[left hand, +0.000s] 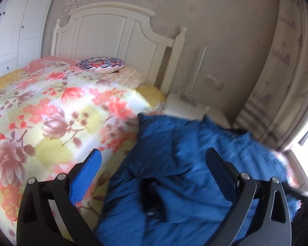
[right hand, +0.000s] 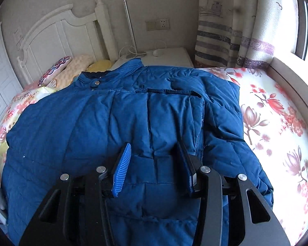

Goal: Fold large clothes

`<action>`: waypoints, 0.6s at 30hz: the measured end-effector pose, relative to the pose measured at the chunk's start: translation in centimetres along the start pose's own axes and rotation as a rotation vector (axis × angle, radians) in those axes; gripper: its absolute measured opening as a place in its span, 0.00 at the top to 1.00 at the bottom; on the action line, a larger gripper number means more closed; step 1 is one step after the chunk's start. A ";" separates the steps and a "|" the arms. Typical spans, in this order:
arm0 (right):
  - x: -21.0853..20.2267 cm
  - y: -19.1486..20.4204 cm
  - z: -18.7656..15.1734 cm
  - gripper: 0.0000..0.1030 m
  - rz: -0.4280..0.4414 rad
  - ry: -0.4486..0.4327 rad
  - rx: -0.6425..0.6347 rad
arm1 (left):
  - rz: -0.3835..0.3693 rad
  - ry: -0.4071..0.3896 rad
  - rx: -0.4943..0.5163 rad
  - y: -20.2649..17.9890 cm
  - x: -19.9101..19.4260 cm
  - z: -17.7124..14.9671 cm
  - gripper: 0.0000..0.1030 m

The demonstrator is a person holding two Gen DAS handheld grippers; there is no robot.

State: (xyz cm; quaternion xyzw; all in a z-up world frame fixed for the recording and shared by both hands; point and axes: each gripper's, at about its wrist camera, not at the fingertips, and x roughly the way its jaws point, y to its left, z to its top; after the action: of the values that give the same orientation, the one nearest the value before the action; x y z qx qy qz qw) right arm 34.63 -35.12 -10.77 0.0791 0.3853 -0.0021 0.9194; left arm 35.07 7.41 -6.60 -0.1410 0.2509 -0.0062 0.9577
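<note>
The left gripper (left hand: 154, 164) hangs over a bed (left hand: 51, 106) with its jaws wide apart and nothing between the pads. Below it, a blue padded jacket (left hand: 195, 164) lies rumpled on the flowered bedspread. A patterned pillow (left hand: 101, 64) rests by the white headboard (left hand: 113, 32). A striped curtain (left hand: 277, 82) hangs at right, blurred.

Jacket (right hand: 133, 123) on the bed (right hand: 277, 112), pillows (right hand: 71, 69) behind its collar

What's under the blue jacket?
The blue jacket lies on a floral quilt, which shows around its edges. Pillows sit past the collar. Whatever lies directly beneath the jacket is covered.
</note>
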 end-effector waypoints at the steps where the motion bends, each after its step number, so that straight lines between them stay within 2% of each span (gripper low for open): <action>1: 0.1 0.2 0.0 0.58 -0.007 0.000 -0.007 | -0.035 0.006 -0.015 -0.5 -0.2 0.7 0.03; 3: 0.2 0.5 0.1 0.58 -0.015 -0.001 -0.013 | -0.074 0.053 0.010 -2.5 0.4 2.0 0.03; 8: 0.0 0.4 -0.1 0.58 -0.012 -0.005 -0.014 | -0.058 0.160 0.219 -8.7 4.8 2.6 0.02; 11: 0.0 0.4 0.0 0.58 -0.013 -0.005 -0.016 | -0.013 0.310 0.346 -11.9 9.4 -0.4 0.02; 12: 0.0 0.4 0.0 0.58 -0.011 -0.006 -0.016 | 0.059 0.395 0.421 -12.8 11.6 -2.3 0.02; 13: 0.0 0.4 0.0 0.58 -0.012 -0.006 -0.018 | 0.089 0.405 0.468 -13.2 12.5 -3.6 0.02; 14: 0.0 0.4 -0.1 0.58 -0.013 -0.006 -0.019 | 0.104 0.381 0.481 -13.5 12.3 -3.8 0.02; 15: 0.0 0.4 -0.1 0.58 -0.013 -0.006 -0.018 | 0.106 0.393 0.473 -13.5 12.3 -3.6 0.02; 16: 0.0 0.4 -0.1 0.58 -0.011 -0.006 -0.018 | 0.086 0.413 0.442 -13.5 12.1 -2.9 0.03; 18: 0.0 0.4 -0.1 0.58 -0.008 -0.007 -0.015 | 0.022 0.371 0.399 -13.9 11.3 -1.1 0.02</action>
State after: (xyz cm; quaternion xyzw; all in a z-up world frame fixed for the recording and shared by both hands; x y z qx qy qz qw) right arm 34.58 -34.75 -10.76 0.0709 0.3824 -0.0032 0.9213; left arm 45.22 -7.21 -9.10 0.0567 0.4173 -0.0708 0.9042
